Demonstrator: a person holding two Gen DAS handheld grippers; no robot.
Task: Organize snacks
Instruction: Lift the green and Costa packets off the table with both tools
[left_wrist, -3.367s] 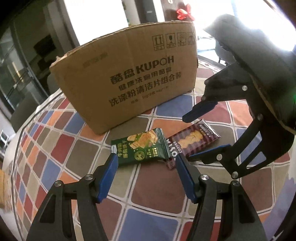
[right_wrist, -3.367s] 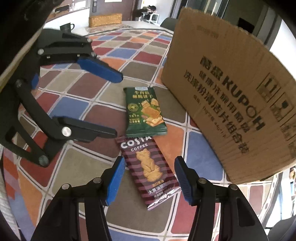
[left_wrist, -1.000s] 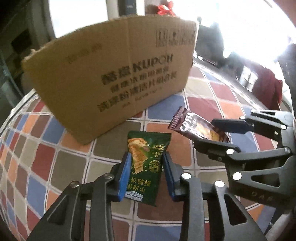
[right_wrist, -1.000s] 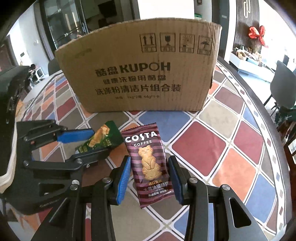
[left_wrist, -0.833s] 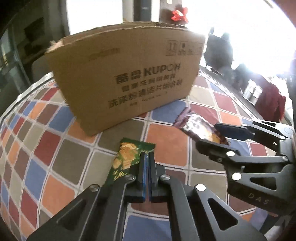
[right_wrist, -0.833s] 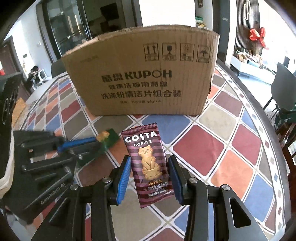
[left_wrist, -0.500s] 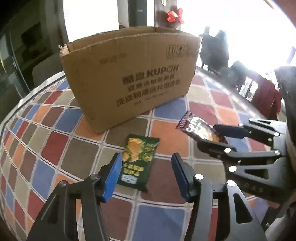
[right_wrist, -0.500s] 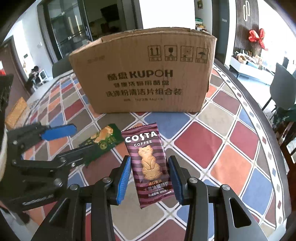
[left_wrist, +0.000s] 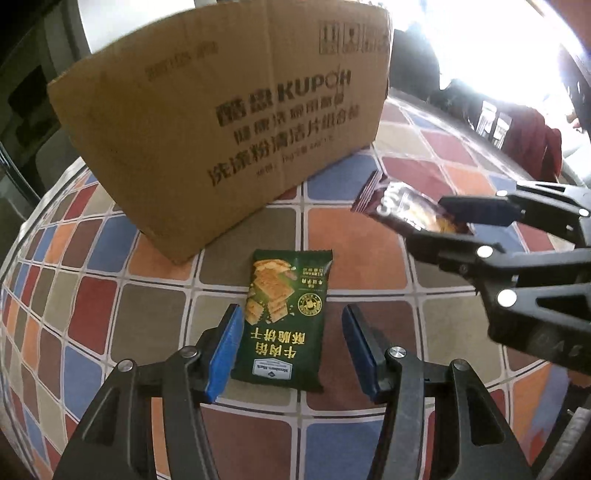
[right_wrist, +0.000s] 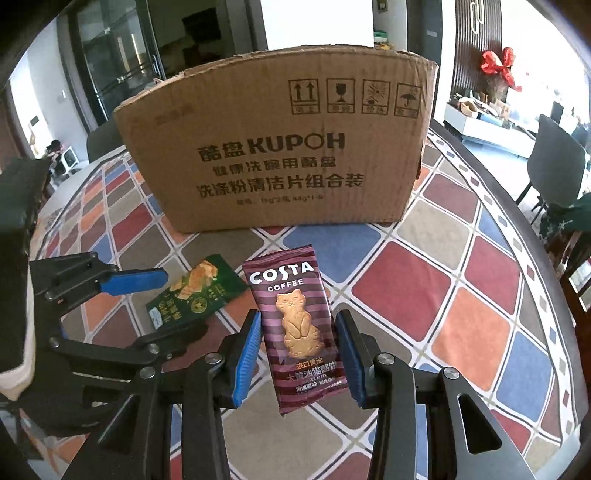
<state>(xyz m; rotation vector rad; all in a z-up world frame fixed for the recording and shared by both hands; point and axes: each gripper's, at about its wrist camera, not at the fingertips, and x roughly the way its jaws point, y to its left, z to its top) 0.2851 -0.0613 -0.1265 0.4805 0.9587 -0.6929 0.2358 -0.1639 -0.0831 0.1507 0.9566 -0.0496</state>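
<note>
A green biscuit packet (left_wrist: 284, 317) lies flat on the checked tablecloth, just in front of a big cardboard box (left_wrist: 229, 122). My left gripper (left_wrist: 291, 315) is open and straddles the packet; its left pad is close to the packet's edge and its right pad stands clear. In the right wrist view the green packet (right_wrist: 195, 295) shows between the left gripper's (right_wrist: 181, 301) fingers. My right gripper (right_wrist: 298, 319) is shut on a purple Costa cat-biscuit packet (right_wrist: 295, 325), held upright above the table. From the left wrist view, the right gripper (left_wrist: 428, 219) and its Costa packet (left_wrist: 399, 206) are at the right.
The cardboard box (right_wrist: 280, 155) stands upright at the back of the round table (right_wrist: 406, 288) with its top open. Grey chairs (right_wrist: 557, 162) stand beyond the table's right edge. Coloured squares of cloth lie bare to the right of the box.
My left gripper lost the green packet, shut on nothing, then opened. The packet now lies on the table between the open jaws. The right gripper kept still with the Costa packet.
</note>
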